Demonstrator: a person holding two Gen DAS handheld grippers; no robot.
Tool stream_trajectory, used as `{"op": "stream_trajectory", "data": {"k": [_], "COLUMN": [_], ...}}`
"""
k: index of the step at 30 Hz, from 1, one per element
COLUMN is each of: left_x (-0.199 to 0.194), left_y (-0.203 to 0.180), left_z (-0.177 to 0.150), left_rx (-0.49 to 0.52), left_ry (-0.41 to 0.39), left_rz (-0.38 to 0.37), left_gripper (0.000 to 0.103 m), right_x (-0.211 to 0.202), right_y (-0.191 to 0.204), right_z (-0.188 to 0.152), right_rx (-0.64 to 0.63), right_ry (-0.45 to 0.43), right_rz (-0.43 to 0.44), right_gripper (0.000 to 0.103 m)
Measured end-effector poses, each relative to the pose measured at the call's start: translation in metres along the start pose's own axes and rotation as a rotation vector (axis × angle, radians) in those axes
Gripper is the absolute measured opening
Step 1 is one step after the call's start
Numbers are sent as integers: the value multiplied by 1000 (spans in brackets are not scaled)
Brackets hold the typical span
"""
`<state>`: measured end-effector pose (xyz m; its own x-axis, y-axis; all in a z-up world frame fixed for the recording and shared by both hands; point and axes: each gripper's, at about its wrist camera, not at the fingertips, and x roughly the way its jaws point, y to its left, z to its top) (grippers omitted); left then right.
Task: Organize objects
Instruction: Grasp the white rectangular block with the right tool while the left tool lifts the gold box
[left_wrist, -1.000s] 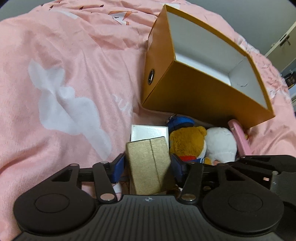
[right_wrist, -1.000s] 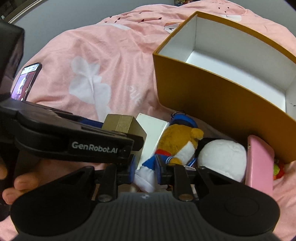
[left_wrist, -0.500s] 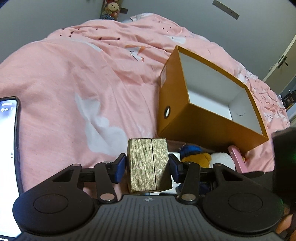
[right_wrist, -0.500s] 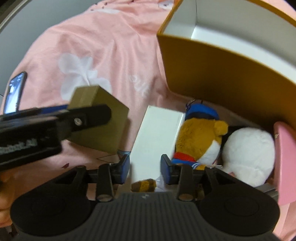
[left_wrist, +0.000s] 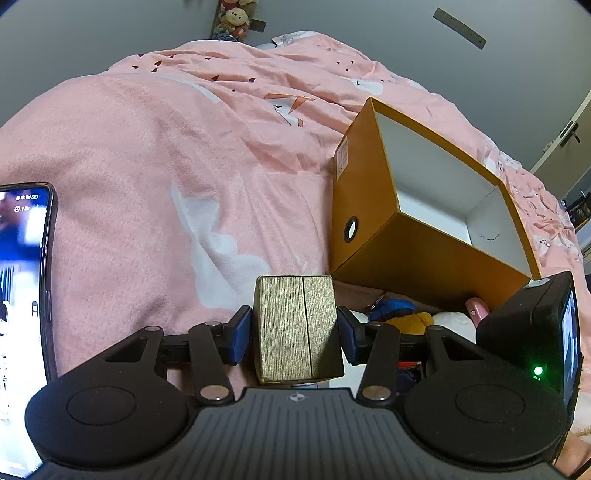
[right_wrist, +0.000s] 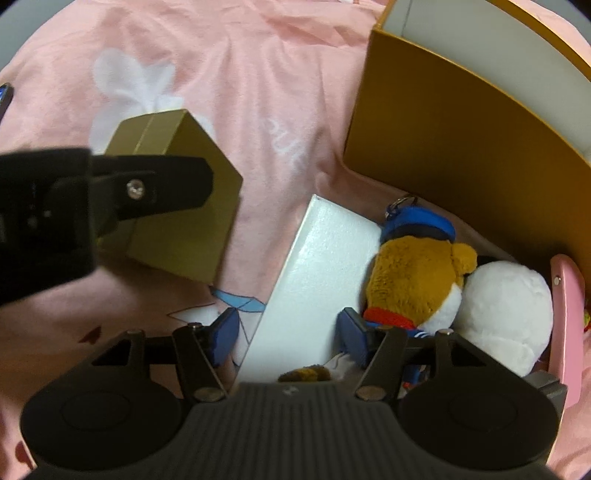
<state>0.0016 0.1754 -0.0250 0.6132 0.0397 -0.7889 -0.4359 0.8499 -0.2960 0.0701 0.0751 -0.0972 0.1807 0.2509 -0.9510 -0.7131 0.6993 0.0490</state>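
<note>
Gold box (left_wrist: 297, 328): upright, long axis vertical, centre seam running top to bottom; base hidden behind the gripper body. Sits betw. the blue pads (left_wrist: 242, 334) of the left gripper (left_wrist: 295, 334), clamped on both sides, held above the pink blanket (left_wrist: 147, 184), left of the orange bin (left_wrist: 424, 254). Right gripper (right_wrist: 288, 330): jaws wide, straddling the white box (right_wrist: 314, 280) w/o touching; plush toy (right_wrist: 413, 280) just right, partly cut off.

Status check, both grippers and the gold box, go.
Left gripper shut on gold box, lifted off the bed. Right gripper open over white box. Orange bin open, nothing blocking.
</note>
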Motion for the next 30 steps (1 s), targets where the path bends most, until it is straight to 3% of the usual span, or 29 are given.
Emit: {"op": "stream_trajectory", "data": {"k": [6, 11, 14, 24, 30], "left_x": [-5, -8, -8, -12, -11], "left_y": [13, 12, 19, 16, 12], "left_z": [0, -1, 0, -2, -3], "left_rx": [-73, -66, -107, -76, -56], "left_ry": [-23, -34, -40, -51, -46], "left_rz": [-9, -2, -18, -13, -9], "left_gripper": [55, 55, 55, 55, 55], "right_x": [2, 1, 6, 17, -9], "right_y": [9, 10, 13, 28, -15], "right_z": [-3, -6, -4, -5, 3], "right_rx": [-13, -13, -39, -186, 24], "right_ry": [-12, -10, -9, -34, -47], "right_rz": [-68, -88, -95, -200, -55], "right_gripper": [63, 63, 68, 69, 44]}}
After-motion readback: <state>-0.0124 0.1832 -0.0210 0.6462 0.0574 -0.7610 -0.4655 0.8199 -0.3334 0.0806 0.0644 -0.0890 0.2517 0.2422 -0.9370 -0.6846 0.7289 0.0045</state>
